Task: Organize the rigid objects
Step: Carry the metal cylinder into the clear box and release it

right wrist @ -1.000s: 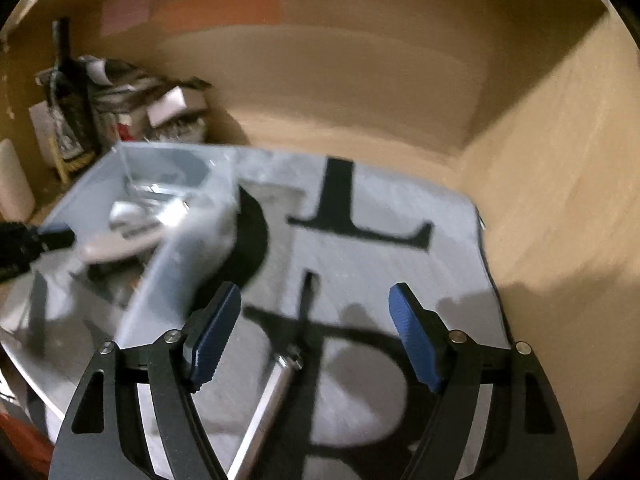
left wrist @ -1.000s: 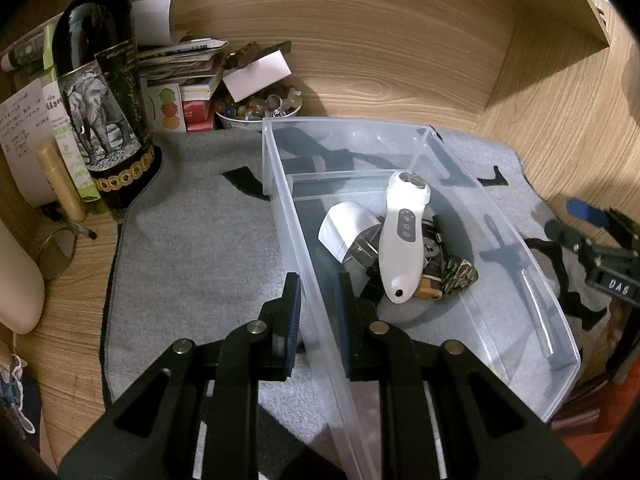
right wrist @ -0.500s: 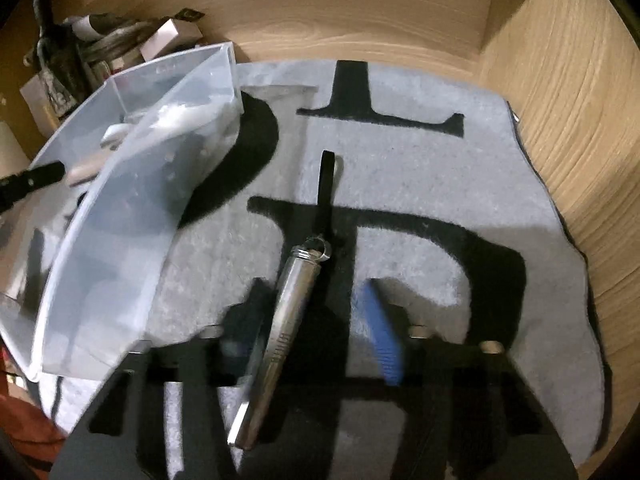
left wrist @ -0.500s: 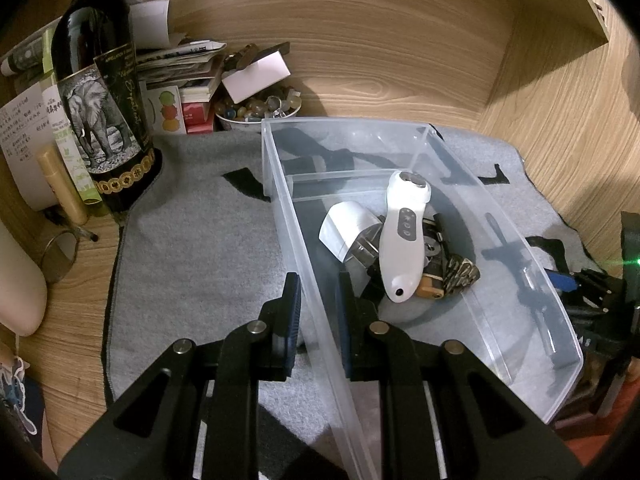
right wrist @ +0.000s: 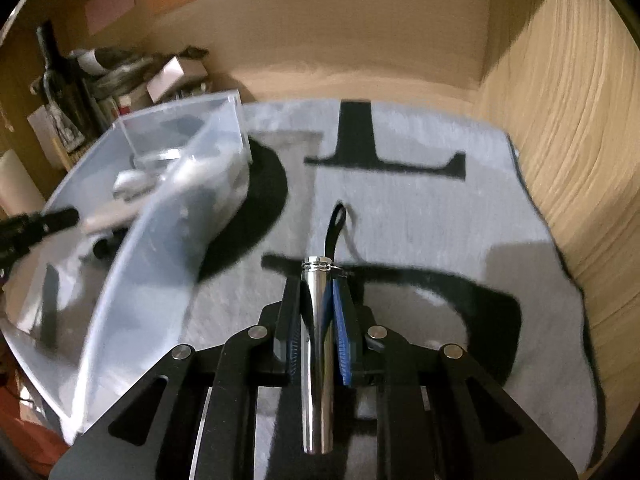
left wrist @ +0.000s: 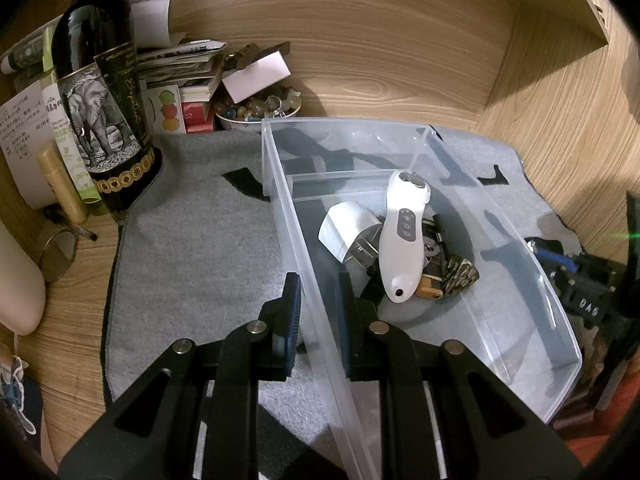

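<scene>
My left gripper (left wrist: 318, 284) is shut on the near left wall of the clear plastic bin (left wrist: 520, 240), one finger outside and one inside. In the bin lie a white handheld device (left wrist: 402, 236), a white plug adapter (left wrist: 348, 230) and small dark items. My right gripper (right wrist: 317, 284) is closing its jaws on a shiny metal tube (right wrist: 318, 340) with a ring and black strap (right wrist: 335, 224) at its far end; the blue pads press its sides. The tube runs lengthwise between the fingers above the grey mat (right wrist: 420, 208), to the right of the bin (right wrist: 132, 264).
A dark wine bottle (left wrist: 100, 92), papers, small boxes and a bowl of beads (left wrist: 256, 108) crowd the back left corner. Wooden walls close in the back and the right (right wrist: 568, 128). A cream cylinder (left wrist: 18, 280) lies at the far left.
The right gripper went from wide open above the metal tube to closed around it, sinking toward the mat. The left gripper and the bin have stayed put.
</scene>
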`<move>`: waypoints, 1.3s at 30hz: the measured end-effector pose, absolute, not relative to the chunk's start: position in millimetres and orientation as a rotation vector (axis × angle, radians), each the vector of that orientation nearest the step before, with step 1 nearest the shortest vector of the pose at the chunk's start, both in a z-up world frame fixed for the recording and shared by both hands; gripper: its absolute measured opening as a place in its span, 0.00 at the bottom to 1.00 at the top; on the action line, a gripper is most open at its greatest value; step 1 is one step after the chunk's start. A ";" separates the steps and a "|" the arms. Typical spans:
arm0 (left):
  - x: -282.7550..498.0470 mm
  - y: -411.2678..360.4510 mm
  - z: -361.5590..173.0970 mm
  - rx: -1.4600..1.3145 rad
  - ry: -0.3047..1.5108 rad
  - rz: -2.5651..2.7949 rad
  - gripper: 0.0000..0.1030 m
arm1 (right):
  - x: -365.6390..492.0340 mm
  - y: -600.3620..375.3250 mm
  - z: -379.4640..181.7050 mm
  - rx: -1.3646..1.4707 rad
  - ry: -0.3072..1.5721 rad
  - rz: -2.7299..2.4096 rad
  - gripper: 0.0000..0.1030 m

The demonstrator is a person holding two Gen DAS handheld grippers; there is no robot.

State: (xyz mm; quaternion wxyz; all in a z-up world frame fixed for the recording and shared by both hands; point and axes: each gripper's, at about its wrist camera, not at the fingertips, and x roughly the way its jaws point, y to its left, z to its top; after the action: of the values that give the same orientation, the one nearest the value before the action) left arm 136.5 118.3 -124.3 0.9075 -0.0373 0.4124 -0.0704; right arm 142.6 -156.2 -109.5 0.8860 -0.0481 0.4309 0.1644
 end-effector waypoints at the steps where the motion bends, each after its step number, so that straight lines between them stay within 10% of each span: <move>1: 136.6 118.3 -124.3 -0.078 0.851 -0.146 0.16 | 143.3 -155.2 -105.4 -0.102 0.882 0.341 0.14; 39: 136.0 119.0 -125.0 -0.084 0.850 -0.147 0.15 | 140.8 -65.3 -44.3 -0.163 0.684 0.648 0.14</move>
State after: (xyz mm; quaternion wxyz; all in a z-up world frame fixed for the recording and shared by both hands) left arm 136.0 119.0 -125.0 0.9076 -0.0407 0.4119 -0.0711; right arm 140.8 -65.3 -44.3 0.8879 -0.0782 0.3293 0.3117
